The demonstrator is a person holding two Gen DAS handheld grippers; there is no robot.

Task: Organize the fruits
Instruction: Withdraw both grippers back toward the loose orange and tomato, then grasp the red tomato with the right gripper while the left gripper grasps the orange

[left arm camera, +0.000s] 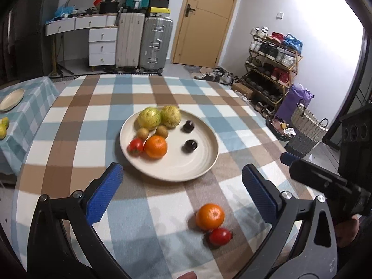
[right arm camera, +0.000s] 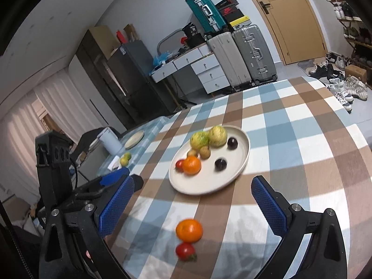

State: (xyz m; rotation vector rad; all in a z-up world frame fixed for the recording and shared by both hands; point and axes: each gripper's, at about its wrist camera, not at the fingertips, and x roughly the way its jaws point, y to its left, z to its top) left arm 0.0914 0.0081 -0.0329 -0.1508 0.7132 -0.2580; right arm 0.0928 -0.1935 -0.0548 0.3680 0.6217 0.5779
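A cream plate [left arm camera: 186,169] [right arm camera: 204,186] sits mid-table. It holds two yellow-green fruits [left arm camera: 149,118] [right arm camera: 217,136], two small brown fruits [left arm camera: 162,131], an orange [left arm camera: 155,146] [right arm camera: 191,165], a red tomato [left arm camera: 135,147] and two dark plums [left arm camera: 189,146] [right arm camera: 220,164]. A loose orange [left arm camera: 210,216] [right arm camera: 189,230] and a loose tomato [left arm camera: 220,236] [right arm camera: 185,251] lie touching on the cloth in front of the plate. My left gripper [left arm camera: 181,186] is open and empty above them. My right gripper [right arm camera: 193,197] is open and empty. The right gripper also shows at the right edge of the left wrist view [left arm camera: 288,159].
The table has a checked cloth [left arm camera: 93,121] [right arm camera: 302,139]. A side table at the left holds an empty plate [left arm camera: 11,99] [right arm camera: 134,139], yellow fruit [left arm camera: 3,126] [right arm camera: 125,158] and a white jug [right arm camera: 109,140]. Suitcases, drawers, a door and a shoe rack [left arm camera: 272,65] stand beyond.
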